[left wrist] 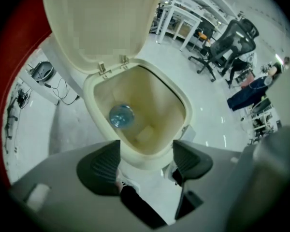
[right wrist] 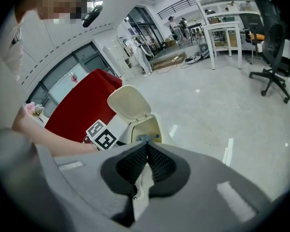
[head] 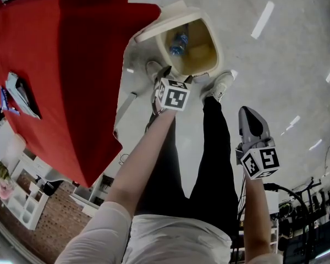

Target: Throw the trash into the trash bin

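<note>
Bin open, one piece down: your left hand-held gripper (head: 175, 77) hangs just above the near rim of the trash bin (head: 215, 44), jaws apart with nothing between them. The bin stands on the floor just beside the edge of the red surface (head: 60, 54), its lid (head: 154, 25) tipped up. A blue-tinted plastic bottle (left wrist: 122, 116) lies at the bottom, toward the hinge-side wall, so that item's trip looks finished.

Your right hand-held gripper (right wrist: 146, 151) is held out at your right side, well apart from the bin and over bare floor. Its jaws are pressed together on what looks like a thin pale scrap (right wrist: 139, 190). Too little of it shows to say what it is.

The step in hand appears to be the second delivery. You would need to draw the left hand-held gripper clear of the opening, then carry the right one across until its jaws sit inside the line of the rim before parting them. A light scrap may cling to a pad or drift wide, so a low release over the middle of the bin seems wise.

Your shoe (head: 220, 85) sits at the bin's base. Whether it presses a pedal cannot be told, so mind the lid.
</note>
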The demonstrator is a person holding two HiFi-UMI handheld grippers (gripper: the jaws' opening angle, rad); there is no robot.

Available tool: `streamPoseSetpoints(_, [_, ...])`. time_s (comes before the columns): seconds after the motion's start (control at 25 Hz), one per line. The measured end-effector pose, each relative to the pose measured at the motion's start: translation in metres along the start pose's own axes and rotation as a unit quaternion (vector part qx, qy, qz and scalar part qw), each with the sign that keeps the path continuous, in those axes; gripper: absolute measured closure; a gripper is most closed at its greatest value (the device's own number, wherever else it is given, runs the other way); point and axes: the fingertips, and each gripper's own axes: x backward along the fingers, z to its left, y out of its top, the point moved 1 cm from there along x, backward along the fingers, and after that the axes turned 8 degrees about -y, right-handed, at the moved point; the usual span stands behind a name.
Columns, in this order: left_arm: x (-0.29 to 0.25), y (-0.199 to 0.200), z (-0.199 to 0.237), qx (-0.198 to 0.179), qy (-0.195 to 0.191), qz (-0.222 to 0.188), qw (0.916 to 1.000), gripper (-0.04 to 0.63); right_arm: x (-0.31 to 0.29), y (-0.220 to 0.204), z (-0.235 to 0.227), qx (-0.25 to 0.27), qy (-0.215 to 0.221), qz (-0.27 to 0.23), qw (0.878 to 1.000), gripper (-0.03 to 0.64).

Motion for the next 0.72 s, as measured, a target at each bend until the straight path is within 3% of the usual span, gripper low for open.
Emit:
streamPoseSetpoints(0.28, [0.052, -0.003, -0.016, -0.01, -0.005, -0.017, 0.9998, 0.311, 0.017, 0.009, 0.019, 0.011, -0.002, 0.002, 1.0, 0.617])
streamPoseSetpoints(0.72, [0.19, 0.037, -0.058, -0.037, -0.006, -0.075, 0.9965, 0.478, 0.085, 0.061, 0.087, 0.04, 0.011, -0.02, 0.999, 0.617])
